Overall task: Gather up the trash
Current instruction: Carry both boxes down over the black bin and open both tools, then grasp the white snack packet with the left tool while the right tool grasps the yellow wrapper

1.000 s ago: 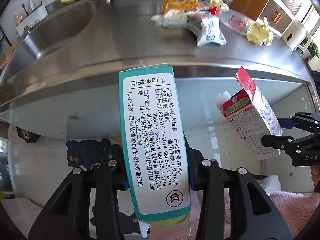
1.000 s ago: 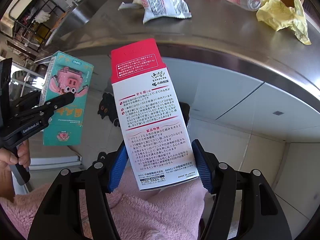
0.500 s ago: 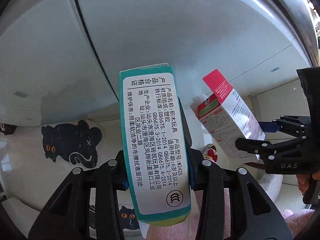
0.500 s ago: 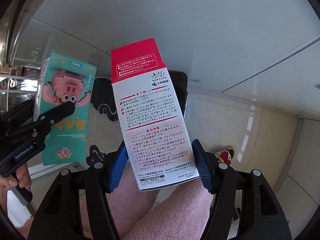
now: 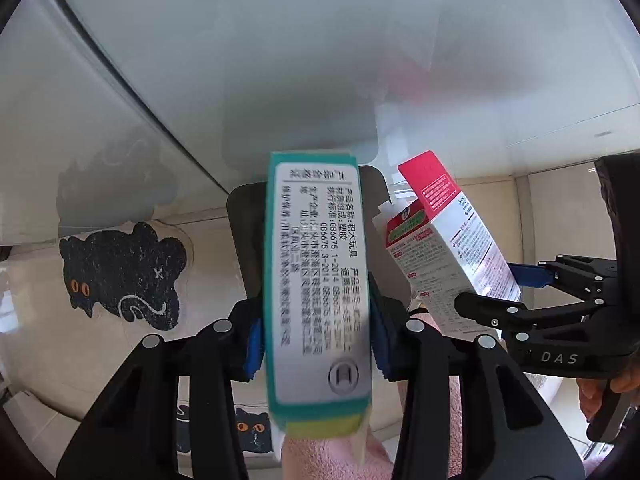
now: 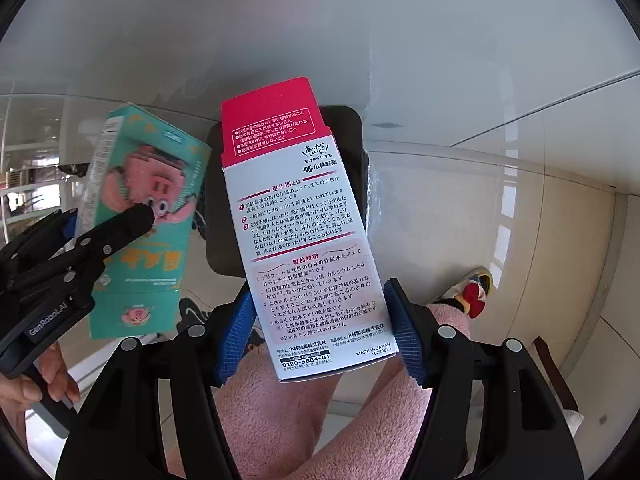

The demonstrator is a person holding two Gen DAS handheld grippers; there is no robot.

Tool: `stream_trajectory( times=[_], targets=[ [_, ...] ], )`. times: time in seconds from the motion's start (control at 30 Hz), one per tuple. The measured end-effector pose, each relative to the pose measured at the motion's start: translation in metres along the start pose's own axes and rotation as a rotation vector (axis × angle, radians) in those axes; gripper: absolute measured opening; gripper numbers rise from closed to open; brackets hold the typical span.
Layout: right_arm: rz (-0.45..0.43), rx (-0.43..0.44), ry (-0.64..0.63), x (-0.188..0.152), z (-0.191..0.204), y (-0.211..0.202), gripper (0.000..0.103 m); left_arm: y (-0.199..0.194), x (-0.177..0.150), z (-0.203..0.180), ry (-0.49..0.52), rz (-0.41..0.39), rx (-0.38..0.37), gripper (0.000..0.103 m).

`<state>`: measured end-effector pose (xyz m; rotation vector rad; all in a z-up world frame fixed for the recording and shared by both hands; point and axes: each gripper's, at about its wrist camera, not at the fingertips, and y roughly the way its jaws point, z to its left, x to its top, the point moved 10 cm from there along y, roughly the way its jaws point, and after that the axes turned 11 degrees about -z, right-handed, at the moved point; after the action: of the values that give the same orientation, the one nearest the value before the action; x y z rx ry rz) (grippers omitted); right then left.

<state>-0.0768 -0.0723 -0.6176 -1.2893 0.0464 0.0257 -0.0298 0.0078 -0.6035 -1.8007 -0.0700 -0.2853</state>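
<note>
My left gripper (image 5: 316,344) is shut on a teal toy box (image 5: 316,280) with a white label, held upright. The same box, with a pink pig picture, shows in the right wrist view (image 6: 144,220) with the left gripper (image 6: 108,240) on it. My right gripper (image 6: 320,332) is shut on a red and white medicine box (image 6: 304,240), which also shows in the left wrist view (image 5: 448,240) held by the right gripper (image 5: 516,292). A black bin (image 5: 248,240) stands below and behind both boxes, its rim also in the right wrist view (image 6: 344,124).
Pale cabinet doors (image 5: 280,60) fill the upper part of both views. Below is a tiled floor with a black cat mat (image 5: 120,272). The person's pink fleece legs (image 6: 288,408) and a colourful slipper (image 6: 472,292) are under the grippers.
Both grippers have dropped lower and tilted down: the counter with its trash has left view, the cabinet fronts and floor fill the frames, and the black bin has come into sight behind the boxes.
</note>
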Motion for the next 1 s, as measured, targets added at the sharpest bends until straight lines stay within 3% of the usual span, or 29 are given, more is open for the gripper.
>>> stream_trajectory(
  times=[0.1,0.17,0.3,0.4,0.53,0.77,1.0],
  targets=[
    [0.011,0.008,0.021,0.007,-0.004,0.003,0.065,0.003,0.003,0.001,0.000,0.007,0.007,0.041],
    [0.018,0.020,0.036,0.006,-0.007,0.005,0.065,0.000,0.006,0.003,-0.008,0.006,0.007,0.050],
    [0.044,0.060,0.062,0.001,-0.004,0.013,0.068,-0.008,0.008,0.015,-0.034,-0.003,0.027,0.055],
    [0.039,0.058,0.047,0.003,0.002,0.018,0.080,-0.011,0.008,0.024,-0.045,-0.003,0.042,0.058],
    [0.026,0.045,0.037,0.005,0.001,0.015,0.085,-0.019,0.009,0.031,-0.049,-0.011,0.056,0.067],
    [-0.020,-0.022,-0.033,-0.002,-0.012,-0.028,0.100,-0.048,0.012,0.028,-0.066,-0.029,0.068,0.090],
    [-0.151,-0.079,-0.113,-0.005,-0.027,-0.117,0.100,-0.113,0.012,0.005,-0.044,-0.091,0.058,0.095]
  ],
)
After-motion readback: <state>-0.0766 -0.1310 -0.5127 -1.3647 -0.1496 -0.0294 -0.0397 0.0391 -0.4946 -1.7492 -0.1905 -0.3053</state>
